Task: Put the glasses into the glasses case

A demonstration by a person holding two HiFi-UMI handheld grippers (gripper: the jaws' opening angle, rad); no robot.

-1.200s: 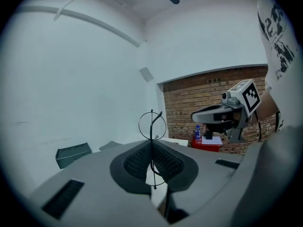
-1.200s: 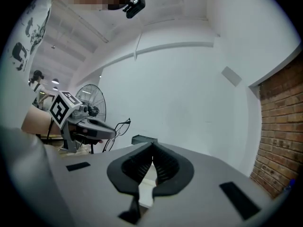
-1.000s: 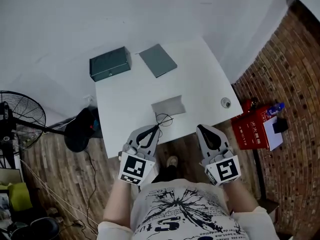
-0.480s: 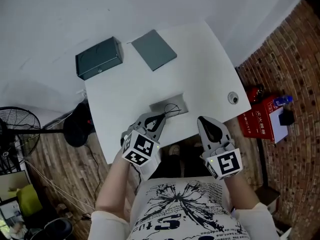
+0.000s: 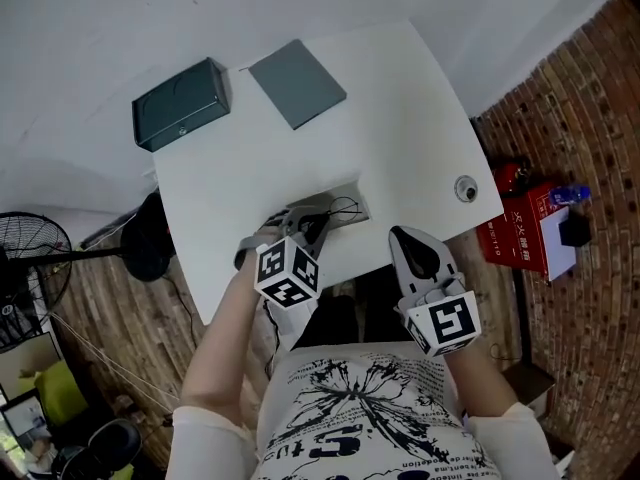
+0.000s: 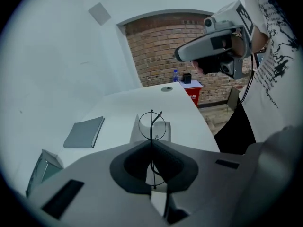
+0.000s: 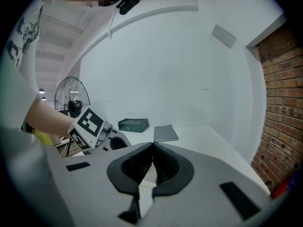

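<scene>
Thin wire-framed glasses [image 5: 343, 209] [image 6: 152, 125] hang from my left gripper [image 5: 318, 222] [image 6: 152, 144], which is shut on their frame just above a small light-grey pad [image 5: 349, 197] [image 6: 166, 129] near the table's front edge. The dark green glasses case [image 5: 180, 105] [image 7: 133, 125] stands closed at the table's far left corner. My right gripper [image 5: 401, 238] [image 7: 152, 146] hovers off the front edge, right of the left one; its jaws meet with nothing between them.
A flat grey folder-like piece [image 5: 297, 82] [image 6: 84, 132] lies at the back of the white table [image 5: 400, 118]. A small round object [image 5: 465, 188] sits by the right edge. A red box [image 5: 525, 233] and a fan [image 5: 25, 268] stand on the floor.
My left gripper has carried the glasses forward and down from the table's front edge to just over the grey pad, rolling as it went. The right gripper shifted slightly.
</scene>
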